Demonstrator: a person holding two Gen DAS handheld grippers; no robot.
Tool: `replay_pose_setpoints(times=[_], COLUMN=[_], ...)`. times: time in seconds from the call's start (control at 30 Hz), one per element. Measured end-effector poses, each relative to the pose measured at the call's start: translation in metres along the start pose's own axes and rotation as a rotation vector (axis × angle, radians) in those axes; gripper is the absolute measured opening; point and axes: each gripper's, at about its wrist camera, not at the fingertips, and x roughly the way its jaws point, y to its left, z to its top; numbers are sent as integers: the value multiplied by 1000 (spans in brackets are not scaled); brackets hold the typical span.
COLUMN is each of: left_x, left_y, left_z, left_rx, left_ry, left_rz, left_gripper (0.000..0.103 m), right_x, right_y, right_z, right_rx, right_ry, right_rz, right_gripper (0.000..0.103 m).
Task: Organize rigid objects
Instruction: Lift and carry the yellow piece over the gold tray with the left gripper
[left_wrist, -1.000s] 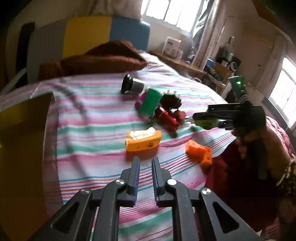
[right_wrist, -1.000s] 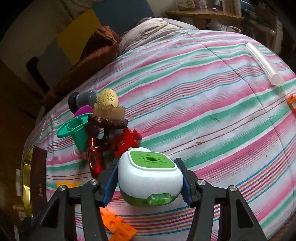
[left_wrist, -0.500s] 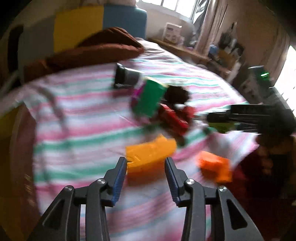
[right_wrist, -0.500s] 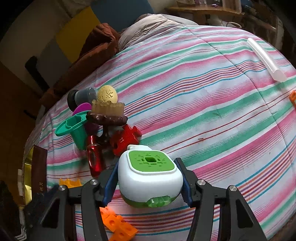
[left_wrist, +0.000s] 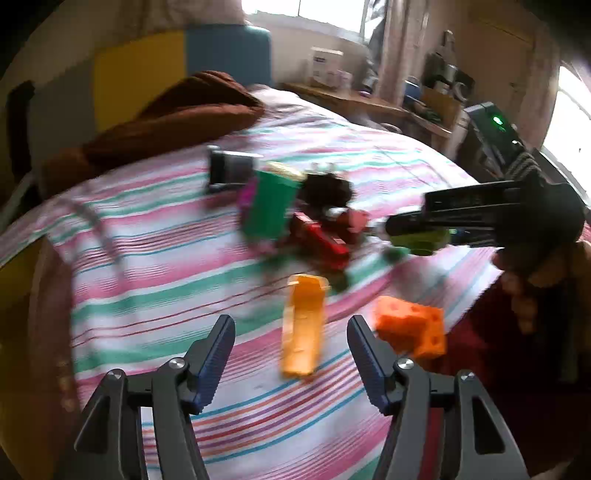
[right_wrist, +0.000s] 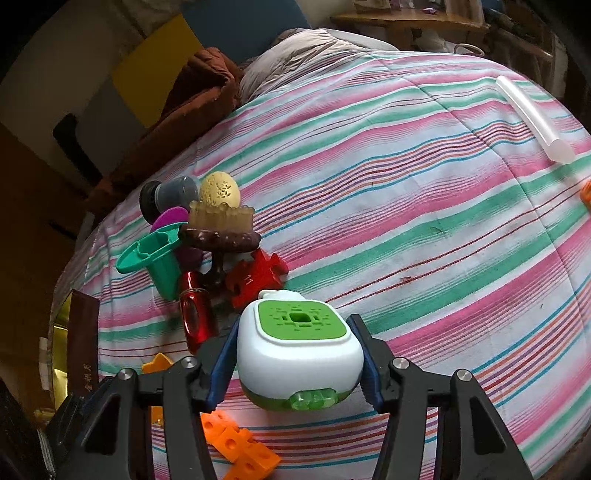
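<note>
The scene is set on a bed covered by a striped bedspread (right_wrist: 424, 206) in pink, green and white.

In the left wrist view, the left hand-held gripper (left_wrist: 291, 343) is seen with its jaws opening and spread wide. A yellow-orange block (left_wrist: 303, 325) lies on the bedspread between them, end-on, and is not touched by either pad. Just to the right of the right finger an orange perforated block (left_wrist: 410, 328) is seen. This view is blurred.

Farther off, near the middle of the bed, a cluster of toys is gathered: a green cup (right_wrist: 155, 258) on its side, a purple piece (right_wrist: 171, 218) behind it, a grey jar with a black lid (right_wrist: 166, 195), a cream patterned egg (right_wrist: 219, 190), a brown stand with a pale fringed top (right_wrist: 219, 229), a red puzzle-shaped piece (right_wrist: 255, 280) and a shiny red cylinder (right_wrist: 195, 314).

In the right wrist view, the right hand-held gripper (right_wrist: 295, 362) is closed about halfway on a white and green device (right_wrist: 299, 350), which is pressed on both sides by the blue pads and held near the cluster, just right of the red cylinder. The person's hand (left_wrist: 535, 273) is seen gripping that tool's handle.

A translucent tube (right_wrist: 532, 118) lies alone at the far right of the bed. A brown blanket (right_wrist: 192, 99) is bunched at the far left.
</note>
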Motion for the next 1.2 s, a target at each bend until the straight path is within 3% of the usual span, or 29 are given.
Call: replay_pose_setpoints(times=[0.2,0.27,0.3,0.33,0.57,0.93,1.2], left_x=[28,35,34,32,14,-40,-84], left_y=[-19,-16,-15,-12,6,28,75], left_z=[0,-3,-4,-5,-12,-19,-22], left_rx=[51,56,59,56,-36,-130,-229], left_ry=[60,69,53,44,26,-62,-127], left_rz=[26,18,35,52,15,-57,-36], left_gripper=[64,47,32,26,26,26,26], right_x=[2,4,6,8,17,3,-8], right_y=[11,15,17,19,26,16,17], right_z=[-3,-4,-4,-4,-9,-6,-3], right_rx=[-72,-103,-118,-132,-214,-143,-131], right_ry=[2,5,10,18,44,-12,-60], right_rz=[-56,-81,-95,-110,-194,-138,-137], right_gripper=[58,58,58,58,57,56,56])
